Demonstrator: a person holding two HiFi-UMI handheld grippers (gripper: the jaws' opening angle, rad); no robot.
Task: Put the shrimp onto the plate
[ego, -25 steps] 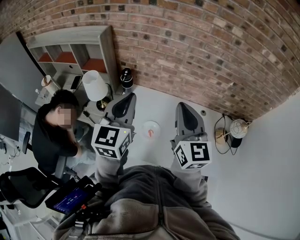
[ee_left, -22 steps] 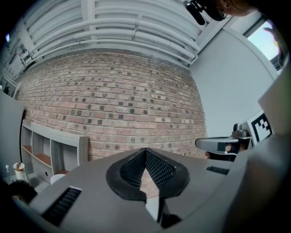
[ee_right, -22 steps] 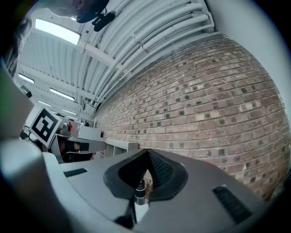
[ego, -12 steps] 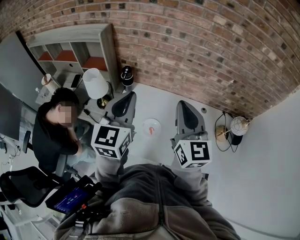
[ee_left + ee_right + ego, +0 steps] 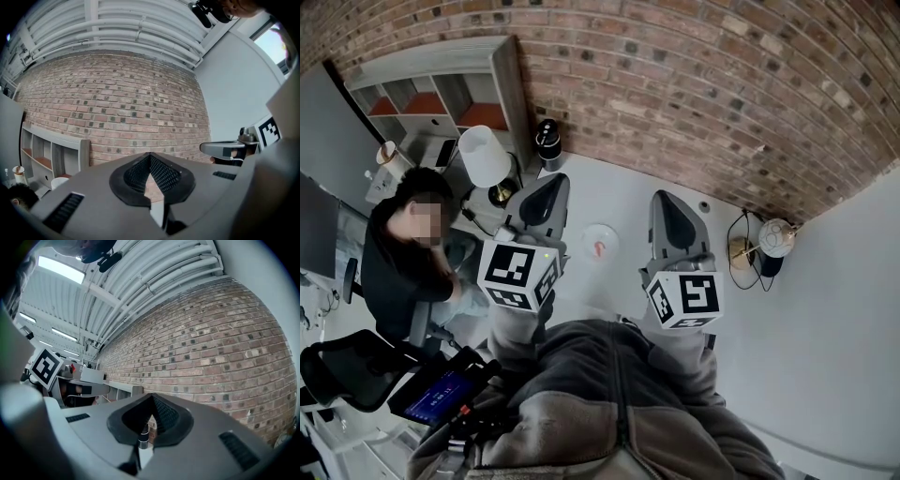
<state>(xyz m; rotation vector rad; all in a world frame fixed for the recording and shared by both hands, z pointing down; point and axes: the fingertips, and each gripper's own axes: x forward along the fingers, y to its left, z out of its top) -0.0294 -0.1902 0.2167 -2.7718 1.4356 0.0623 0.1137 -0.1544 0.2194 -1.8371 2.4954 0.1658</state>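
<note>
A small white plate lies on the white table between my two grippers, with an orange-pink shrimp on it. My left gripper is to the left of the plate and my right gripper to its right. Both point level toward the brick wall. In the left gripper view the left gripper is shut with nothing in it, its jaws meeting at the tips. In the right gripper view the right gripper is likewise shut and holds nothing. Neither gripper view shows the plate or the shrimp.
A white-shaded lamp and a black cylinder stand at the table's back left, near a shelf unit. A round lamp with cables sits at the right. A person sits at the left, near a chair.
The head view has shifted slightly, so everything sits a little higher in the picture. Both grippers keep their places beside the plate and stay shut.
</note>
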